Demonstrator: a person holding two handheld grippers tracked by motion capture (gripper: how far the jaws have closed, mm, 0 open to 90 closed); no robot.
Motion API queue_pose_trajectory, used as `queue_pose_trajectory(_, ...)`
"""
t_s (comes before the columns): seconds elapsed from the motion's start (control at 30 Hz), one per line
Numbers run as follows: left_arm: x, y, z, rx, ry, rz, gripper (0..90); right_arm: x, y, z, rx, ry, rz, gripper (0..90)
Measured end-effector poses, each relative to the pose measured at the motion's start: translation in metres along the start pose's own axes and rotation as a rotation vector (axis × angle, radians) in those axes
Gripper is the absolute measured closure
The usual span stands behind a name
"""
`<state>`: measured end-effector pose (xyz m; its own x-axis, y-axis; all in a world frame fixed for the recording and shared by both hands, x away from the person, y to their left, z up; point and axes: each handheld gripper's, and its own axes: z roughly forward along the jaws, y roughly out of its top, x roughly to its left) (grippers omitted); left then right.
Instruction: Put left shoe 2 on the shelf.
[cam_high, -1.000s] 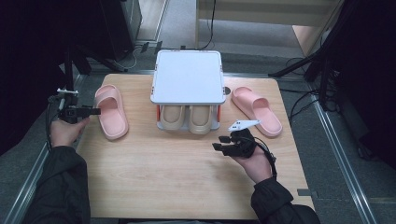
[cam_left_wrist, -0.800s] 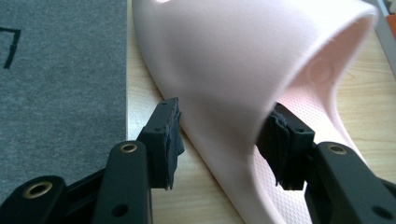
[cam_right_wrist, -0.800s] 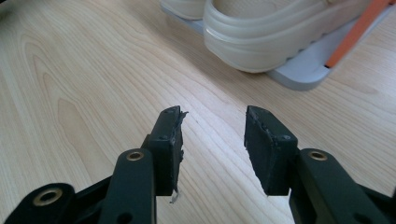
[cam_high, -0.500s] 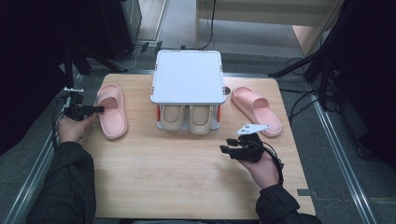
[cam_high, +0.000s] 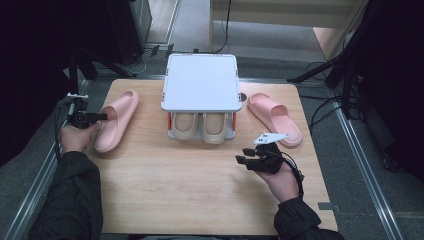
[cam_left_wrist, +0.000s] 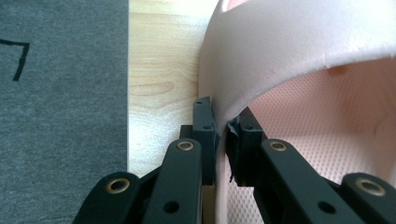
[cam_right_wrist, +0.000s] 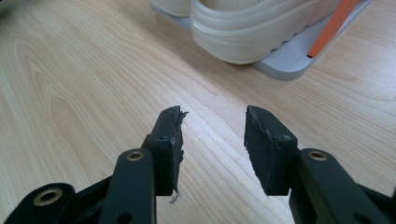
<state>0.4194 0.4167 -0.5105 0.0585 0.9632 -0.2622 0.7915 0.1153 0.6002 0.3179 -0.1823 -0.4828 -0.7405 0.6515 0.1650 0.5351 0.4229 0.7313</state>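
A pink slipper (cam_high: 117, 120) lies on the left of the wooden table (cam_high: 175, 195). My left gripper (cam_high: 102, 117) reaches it from the left edge. In the left gripper view its jaws have just been closing, and the left gripper (cam_left_wrist: 223, 126) now pinches the thin edge of the slipper's strap (cam_left_wrist: 289, 51) between its pads. A second pink slipper (cam_high: 275, 120) lies at the right. My right gripper (cam_high: 244, 156) hovers over bare wood in front of it, and in its own view the right gripper (cam_right_wrist: 212, 130) stands open with nothing between the pads.
A small rack with a white top (cam_high: 200, 82) stands at the table's middle back, holding a pair of beige slippers (cam_high: 200, 127) on its lower shelf. One beige slipper (cam_right_wrist: 252, 28) and the rack's grey base (cam_right_wrist: 299, 60) lie just ahead of the right gripper. Grey floor (cam_left_wrist: 60, 93) borders the table's left edge.
The left gripper's jaws have drawn together onto the left pink slipper's strap edge. Both hands stay almost where they were; the right one has shifted slightly.
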Motion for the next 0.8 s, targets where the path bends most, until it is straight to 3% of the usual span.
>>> queue_pose_trajectory(0.27,-0.004,0.003,-0.004,0.033,0.001,-0.018,83.9,0.0,0.002,0.002,0.001,0.007,-0.009,57.1)
queue_pose_trajectory(0.63,-0.028,0.011,-0.015,0.04,-0.052,-0.014,83.8,0.002,0.007,0.007,0.004,0.023,-0.02,57.1)
queue_pose_trajectory(0.8,-0.039,0.014,-0.018,0.054,-0.052,-0.003,83.8,0.003,0.009,0.01,0.007,0.04,-0.035,57.1)
